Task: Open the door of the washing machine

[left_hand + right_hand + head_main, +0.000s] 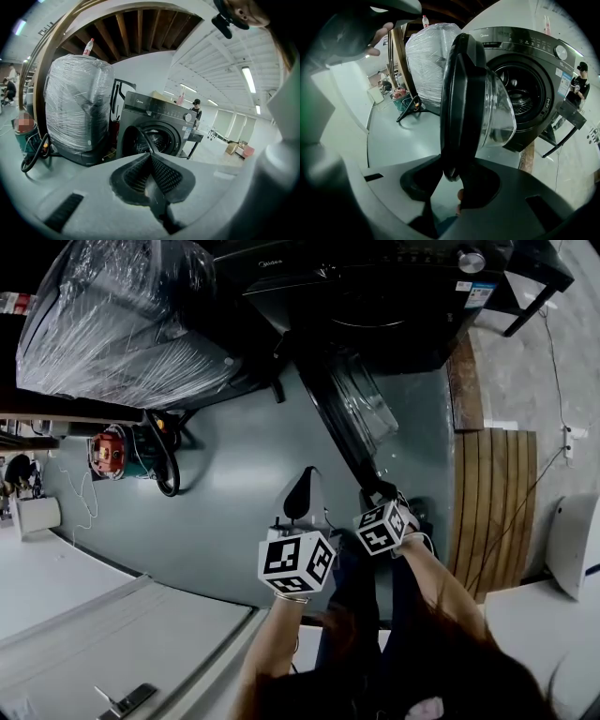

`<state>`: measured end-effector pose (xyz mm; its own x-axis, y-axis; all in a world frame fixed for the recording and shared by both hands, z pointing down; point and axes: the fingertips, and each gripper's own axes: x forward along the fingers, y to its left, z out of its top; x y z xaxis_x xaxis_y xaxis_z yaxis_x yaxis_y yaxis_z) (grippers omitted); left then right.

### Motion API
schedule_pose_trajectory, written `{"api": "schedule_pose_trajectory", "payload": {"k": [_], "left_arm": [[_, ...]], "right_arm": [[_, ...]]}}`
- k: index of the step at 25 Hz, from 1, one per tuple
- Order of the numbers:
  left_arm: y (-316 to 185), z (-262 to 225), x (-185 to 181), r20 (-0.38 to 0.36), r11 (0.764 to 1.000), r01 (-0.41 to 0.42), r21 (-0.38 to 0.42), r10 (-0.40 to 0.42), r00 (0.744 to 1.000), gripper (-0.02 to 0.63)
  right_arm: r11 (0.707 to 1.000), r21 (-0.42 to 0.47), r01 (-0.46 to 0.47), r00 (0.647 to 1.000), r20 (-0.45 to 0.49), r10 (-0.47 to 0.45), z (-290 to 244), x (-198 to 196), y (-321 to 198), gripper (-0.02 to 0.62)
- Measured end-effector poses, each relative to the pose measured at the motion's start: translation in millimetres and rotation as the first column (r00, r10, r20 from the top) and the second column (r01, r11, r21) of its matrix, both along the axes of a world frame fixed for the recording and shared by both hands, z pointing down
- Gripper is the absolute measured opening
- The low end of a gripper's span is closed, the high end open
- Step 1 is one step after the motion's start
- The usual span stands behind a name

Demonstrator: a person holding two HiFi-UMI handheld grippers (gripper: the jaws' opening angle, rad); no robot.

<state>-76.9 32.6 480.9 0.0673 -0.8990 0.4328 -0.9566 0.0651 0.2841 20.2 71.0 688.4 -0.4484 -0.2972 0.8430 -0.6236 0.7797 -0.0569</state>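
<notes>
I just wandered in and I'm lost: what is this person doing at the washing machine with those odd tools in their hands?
A person stands facing a dark front-loading washing machine with a hand-held gripper in each hand. The right gripper is clamped on the rim of the round glass door, which already stands swung well out from the drum. The left gripper is closed, holds nothing and hangs beside the right one, short of the machine.
</notes>
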Motion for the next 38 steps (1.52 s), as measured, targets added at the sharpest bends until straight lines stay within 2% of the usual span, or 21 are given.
{"api": "schedule_pose_trajectory", "payload": {"k": [23, 27, 38], "left_arm": [[49.0, 9.9, -81.1, -0.014, 0.999, 0.054, -0.002, -0.054, 0.998, 0.012], [55.4, 10.1, -96.5, -0.016, 0.998, 0.057, 0.0, -0.057, 0.998, 0.012], [70.3, 10.7, -145.1, -0.015, 0.998, 0.067, 0.004, -0.067, 0.998, 0.012]], "right_arm": [[1.0, 0.022, 0.009, 1.0, -0.013, -0.008, 4.4, -71.9, 40.8, 0.107], [0.999, 0.038, -0.013, 0.999, -0.036, 0.014, 5.5, -84.1, 46.2, 0.106], [0.998, 0.019, -0.063, 0.998, -0.026, 0.064, 9.0, -126.6, 61.3, 0.106]]}}
